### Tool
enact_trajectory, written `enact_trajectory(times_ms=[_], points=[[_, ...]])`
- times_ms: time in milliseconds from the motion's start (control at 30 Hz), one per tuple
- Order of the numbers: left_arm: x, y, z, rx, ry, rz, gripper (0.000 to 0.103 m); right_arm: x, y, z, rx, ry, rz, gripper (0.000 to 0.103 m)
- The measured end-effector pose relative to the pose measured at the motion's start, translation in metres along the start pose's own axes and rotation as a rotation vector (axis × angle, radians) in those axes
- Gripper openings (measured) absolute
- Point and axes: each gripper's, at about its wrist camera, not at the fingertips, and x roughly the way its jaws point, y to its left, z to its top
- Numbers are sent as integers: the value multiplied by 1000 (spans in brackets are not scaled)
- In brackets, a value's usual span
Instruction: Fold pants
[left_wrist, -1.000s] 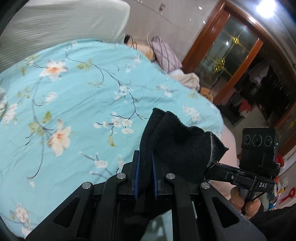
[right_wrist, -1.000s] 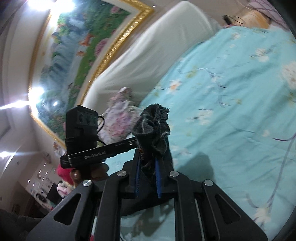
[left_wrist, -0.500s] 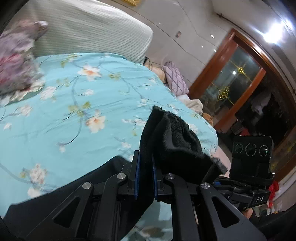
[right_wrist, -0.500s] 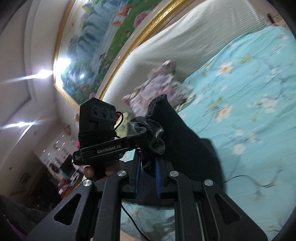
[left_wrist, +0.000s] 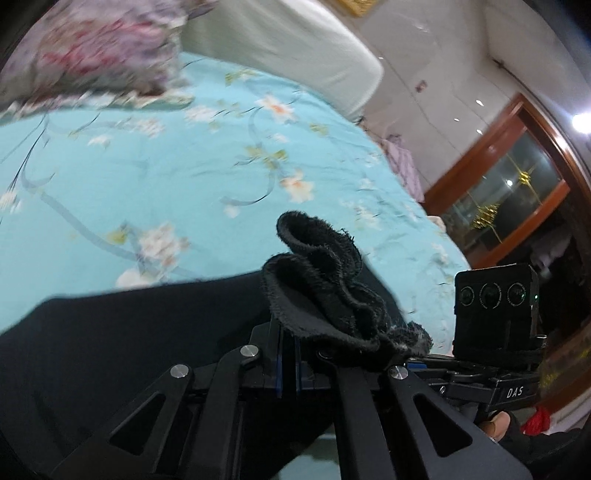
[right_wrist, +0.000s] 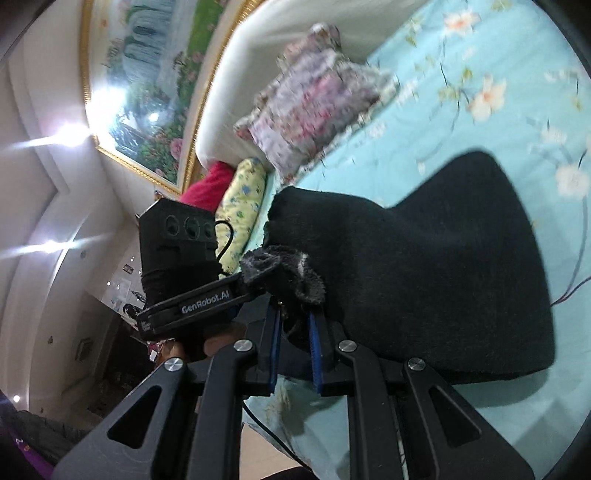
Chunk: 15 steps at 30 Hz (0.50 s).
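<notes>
A bunched black hem is clamped in the left hand-held gripper (left_wrist: 290, 363) and another in the right hand-held gripper (right_wrist: 295, 328), the two held just beside each other; the pants (right_wrist: 436, 266) are draped from both toward the frame's right onto the bed (right_wrist: 517, 74).

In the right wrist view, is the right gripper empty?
No: the right gripper is shut on a bunched edge of the black pants, which spread over the floral bedsheet.
</notes>
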Motion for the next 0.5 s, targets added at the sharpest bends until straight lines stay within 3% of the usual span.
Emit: enact_trajectory(times_ms=[233, 500], points=[[-1, 26, -20, -67, 15, 18, 1, 20, -17, -9, 26, 61, -46, 15], [-6, 35, -38, -109, 25, 74, 2, 31, -17, -8, 28, 91, -76, 23]])
